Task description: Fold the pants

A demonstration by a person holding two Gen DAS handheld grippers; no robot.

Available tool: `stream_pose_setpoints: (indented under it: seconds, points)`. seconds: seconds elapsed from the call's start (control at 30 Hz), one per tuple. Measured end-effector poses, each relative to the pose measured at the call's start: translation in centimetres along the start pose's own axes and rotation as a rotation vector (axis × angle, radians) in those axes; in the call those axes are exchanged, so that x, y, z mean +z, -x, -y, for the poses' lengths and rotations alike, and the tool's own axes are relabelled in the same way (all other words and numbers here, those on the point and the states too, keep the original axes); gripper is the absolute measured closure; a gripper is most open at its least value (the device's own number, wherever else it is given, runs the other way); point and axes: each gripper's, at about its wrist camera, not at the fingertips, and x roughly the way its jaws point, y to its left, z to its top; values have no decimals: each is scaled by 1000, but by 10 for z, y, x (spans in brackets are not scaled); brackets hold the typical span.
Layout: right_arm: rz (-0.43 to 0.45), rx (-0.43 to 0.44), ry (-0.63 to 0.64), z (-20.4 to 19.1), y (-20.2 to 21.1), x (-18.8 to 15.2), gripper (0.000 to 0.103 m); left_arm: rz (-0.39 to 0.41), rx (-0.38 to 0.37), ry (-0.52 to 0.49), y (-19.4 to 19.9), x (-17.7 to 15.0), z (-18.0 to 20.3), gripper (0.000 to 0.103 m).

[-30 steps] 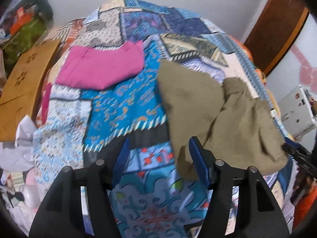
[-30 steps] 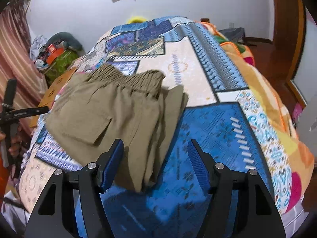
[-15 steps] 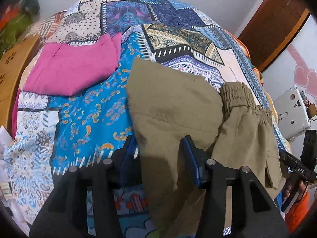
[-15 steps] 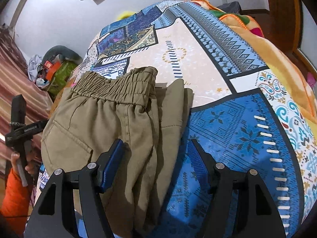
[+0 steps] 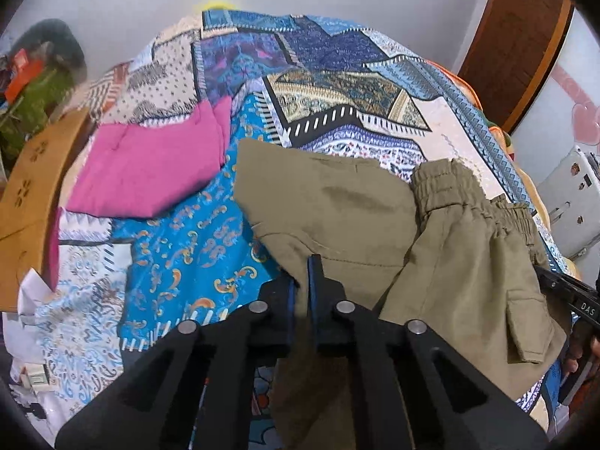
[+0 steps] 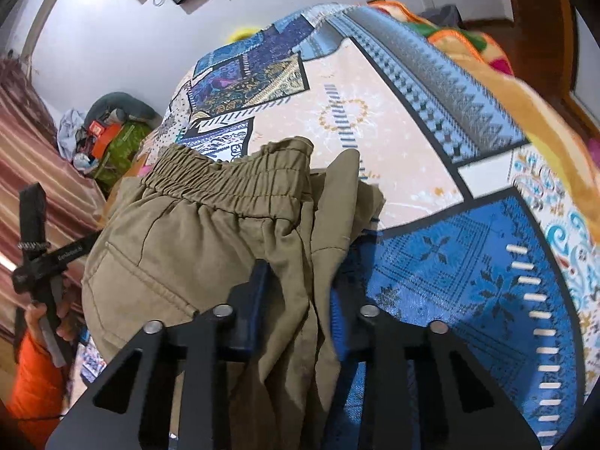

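Observation:
Olive-green pants (image 5: 337,217) lie partly folded on a patchwork bedspread (image 5: 180,247), elastic waistband (image 5: 468,195) to the right. My left gripper (image 5: 302,281) is shut on the near edge of the pants' fabric. In the right wrist view the pants (image 6: 195,240) lie with the waistband (image 6: 232,183) away from me. My right gripper (image 6: 300,292) straddles a fold of the pants with a wide gap between its fingers (image 6: 255,292); the cloth hangs between them.
A folded pink garment (image 5: 150,172) lies on the bed left of the pants. A wooden board (image 5: 30,195) stands at the bed's left edge. Clutter (image 6: 105,131) sits by the far wall. An orange blanket (image 6: 487,60) lies at the bed's right side.
My left gripper has moved onto the pants' edge and closed on it. My right gripper has moved forward over the fold, its fingers closing in somewhat around the cloth.

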Motion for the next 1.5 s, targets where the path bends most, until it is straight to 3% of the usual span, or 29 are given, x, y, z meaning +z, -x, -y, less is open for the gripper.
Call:
stream_pose_setpoints:
  seconds: [0.1, 0.4, 0.6, 0.83, 1.13, 1.5]
  points:
    - [29, -18, 45, -7, 8, 3, 88, 31, 3, -12, 15, 3, 2, 98]
    - [113, -29, 175, -42, 31, 35, 90, 137, 7, -38, 69, 19, 6, 99]
    - [185, -45, 309, -85, 40, 62, 90, 206, 24, 5, 102, 35, -24, 99]
    - [198, -10, 392, -129, 26, 89, 90, 232, 77, 36, 119, 47, -70, 99]
    - [177, 48, 479, -184, -28, 108, 90, 217, 167, 94, 104, 64, -141, 99]
    - [130, 99, 502, -223, -120, 144, 90, 176, 268, 173, 36, 100, -221, 99]
